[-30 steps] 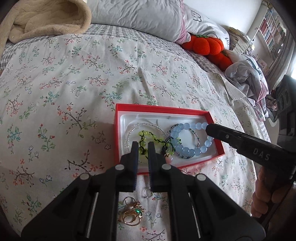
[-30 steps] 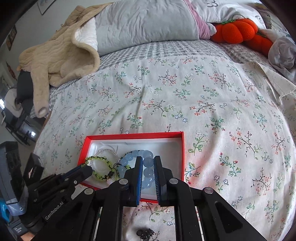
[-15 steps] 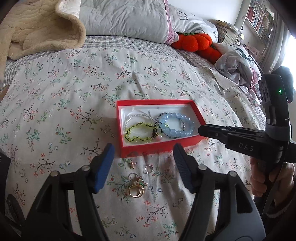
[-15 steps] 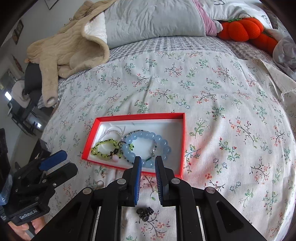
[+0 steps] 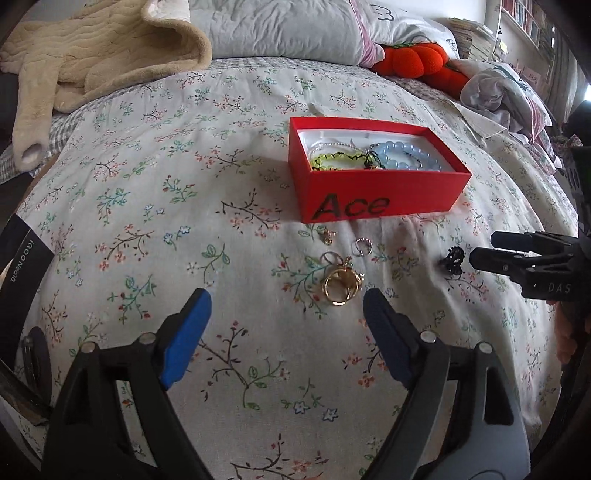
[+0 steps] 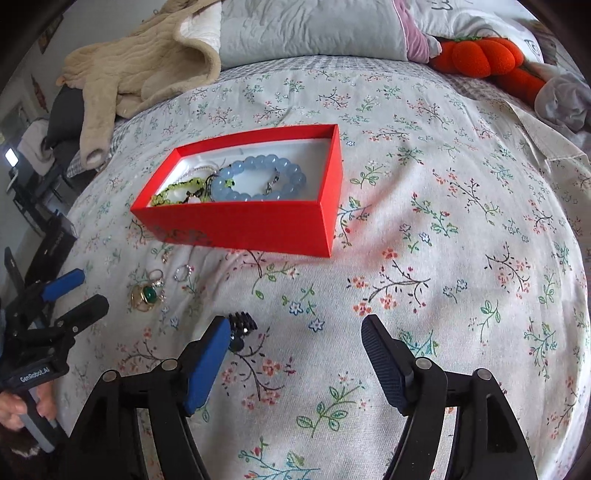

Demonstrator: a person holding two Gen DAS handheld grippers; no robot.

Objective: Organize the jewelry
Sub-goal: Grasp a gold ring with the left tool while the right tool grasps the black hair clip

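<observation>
A red box (image 5: pixel 373 197) (image 6: pixel 243 225) on the floral bedspread holds a blue bead bracelet (image 5: pixel 410 155) (image 6: pixel 262 179), a yellow-green bracelet (image 5: pixel 334 160) (image 6: pixel 177 192) and a thin pale one. In front of it lie gold rings (image 5: pixel 341 286) (image 6: pixel 146 295), a small silver ring (image 5: pixel 362 245) (image 6: pixel 182 273), a tiny charm (image 5: pixel 327 236) and a small black clip (image 5: pixel 453 258) (image 6: pixel 242 325). My left gripper (image 5: pixel 286 317) is open, just short of the gold rings. My right gripper (image 6: pixel 295 347) is open, the black clip by its left finger.
A beige fleece garment (image 5: pixel 96 59) and grey pillows (image 5: pixel 280 29) lie at the bed's head. An orange plush pumpkin (image 5: pixel 410 61) and crumpled clothes (image 5: pixel 506 92) are at the far right. A black box (image 5: pixel 20 262) stands off the bed's left edge.
Both grippers have pulled back from over the box and dropped low over the bedspread. The left opened first; the right has opened in the last half second.
</observation>
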